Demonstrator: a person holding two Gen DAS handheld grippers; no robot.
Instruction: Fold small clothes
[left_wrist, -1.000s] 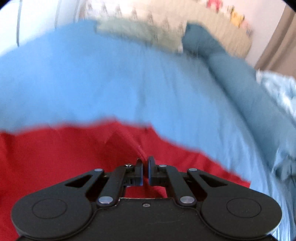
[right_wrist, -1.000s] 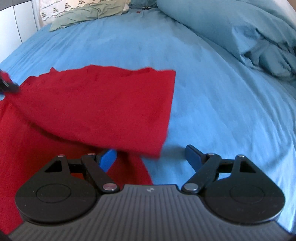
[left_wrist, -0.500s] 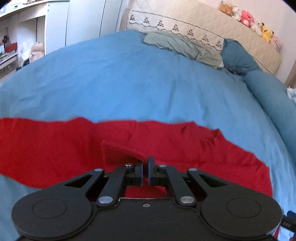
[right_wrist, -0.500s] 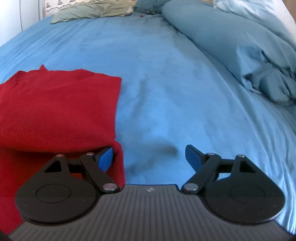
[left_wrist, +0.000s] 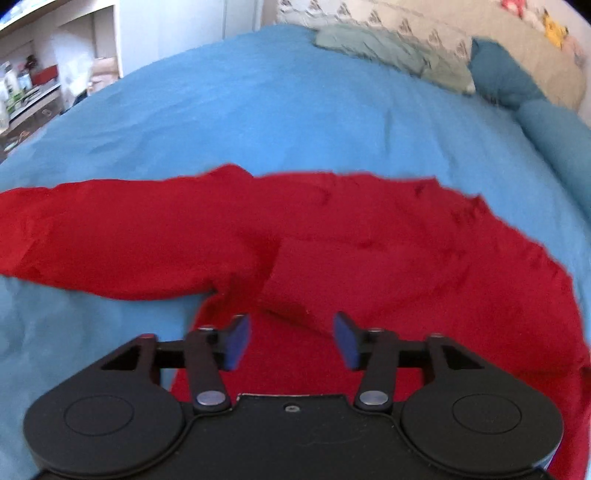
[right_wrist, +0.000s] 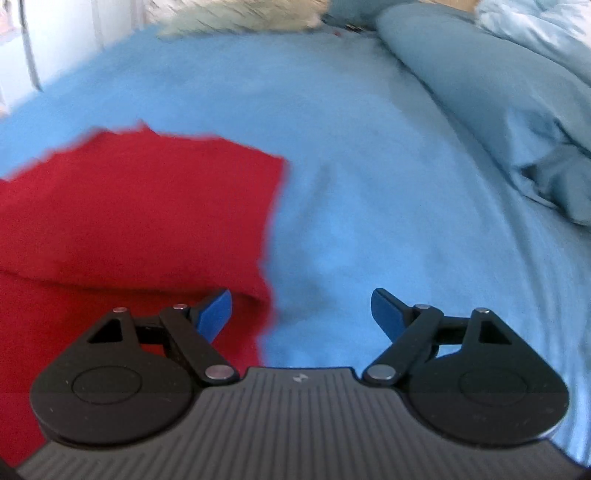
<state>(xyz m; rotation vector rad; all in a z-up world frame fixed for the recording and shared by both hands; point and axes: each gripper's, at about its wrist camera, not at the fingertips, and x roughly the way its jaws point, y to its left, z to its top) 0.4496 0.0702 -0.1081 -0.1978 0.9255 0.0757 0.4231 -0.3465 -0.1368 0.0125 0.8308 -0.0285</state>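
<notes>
We've got the red garment (left_wrist: 369, 236), soft knit-looking fabric, lying folded over itself on the smooth blue bedsheet (left_wrist: 280, 122), one long sleeve stretched out flat to the left. Our left gripper (left_wrist: 291, 338) has just been opening, pads spread above a folded flap, pinching nothing. Our right gripper (right_wrist: 301, 314) is spread wide over the garment's straight right edge, empty.
</notes>
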